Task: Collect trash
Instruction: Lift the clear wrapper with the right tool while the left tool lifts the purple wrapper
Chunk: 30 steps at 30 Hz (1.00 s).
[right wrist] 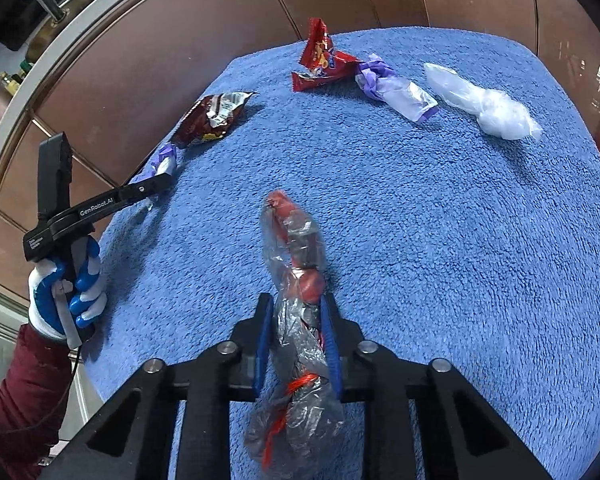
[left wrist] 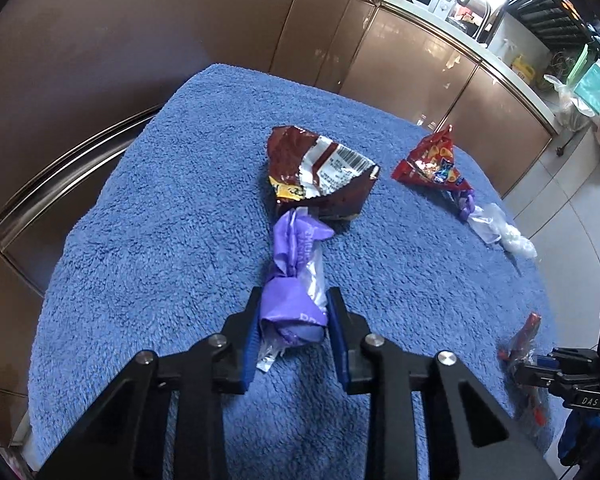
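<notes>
In the left wrist view the left gripper [left wrist: 292,320] clamps a purple wrapper [left wrist: 296,280] on the blue towel [left wrist: 160,240], seemingly to lift it, while in the right wrist view the right gripper [right wrist: 296,332] pinches 1 clear bag [right wrist: 296,300] for collecting.

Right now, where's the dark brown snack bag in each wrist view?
Left wrist: brown snack bag at centre, just beyond the purple wrapper.
Right wrist: brown snack bag upper left, near the towel's edge.
Shared landmark: red snack bag on the blue towel.
</notes>
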Each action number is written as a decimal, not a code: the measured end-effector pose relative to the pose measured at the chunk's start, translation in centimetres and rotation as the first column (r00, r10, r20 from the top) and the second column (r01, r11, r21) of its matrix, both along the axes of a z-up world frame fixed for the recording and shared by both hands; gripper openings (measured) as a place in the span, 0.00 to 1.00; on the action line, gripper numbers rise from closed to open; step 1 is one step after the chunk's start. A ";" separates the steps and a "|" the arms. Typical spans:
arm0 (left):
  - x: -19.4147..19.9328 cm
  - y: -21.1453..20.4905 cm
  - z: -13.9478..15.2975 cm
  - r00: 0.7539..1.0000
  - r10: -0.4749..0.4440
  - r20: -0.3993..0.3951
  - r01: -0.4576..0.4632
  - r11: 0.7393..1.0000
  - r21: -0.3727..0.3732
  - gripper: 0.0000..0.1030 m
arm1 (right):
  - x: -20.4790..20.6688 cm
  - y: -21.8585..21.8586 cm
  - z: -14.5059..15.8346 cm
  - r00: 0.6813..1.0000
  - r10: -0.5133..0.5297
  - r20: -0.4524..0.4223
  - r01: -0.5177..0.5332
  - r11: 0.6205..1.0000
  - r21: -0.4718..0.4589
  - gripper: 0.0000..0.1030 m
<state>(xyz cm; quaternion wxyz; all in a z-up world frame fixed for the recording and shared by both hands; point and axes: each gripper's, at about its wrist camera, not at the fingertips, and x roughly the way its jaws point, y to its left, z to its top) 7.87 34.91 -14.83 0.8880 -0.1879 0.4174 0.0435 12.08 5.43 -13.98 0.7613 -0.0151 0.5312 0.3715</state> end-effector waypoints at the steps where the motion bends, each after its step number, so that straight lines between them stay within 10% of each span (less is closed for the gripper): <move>1: -0.2 -0.1 0.2 1.000 0.001 0.005 -0.001 1.000 0.003 0.27 | -0.2 -0.1 0.3 1.000 0.006 0.009 -0.006 1.000 0.004 0.20; 30: -9.1 -7.9 8.9 0.987 -0.073 0.141 0.064 0.996 0.065 0.27 | -5.2 -7.3 8.5 0.978 -0.087 0.188 0.041 0.972 0.233 0.19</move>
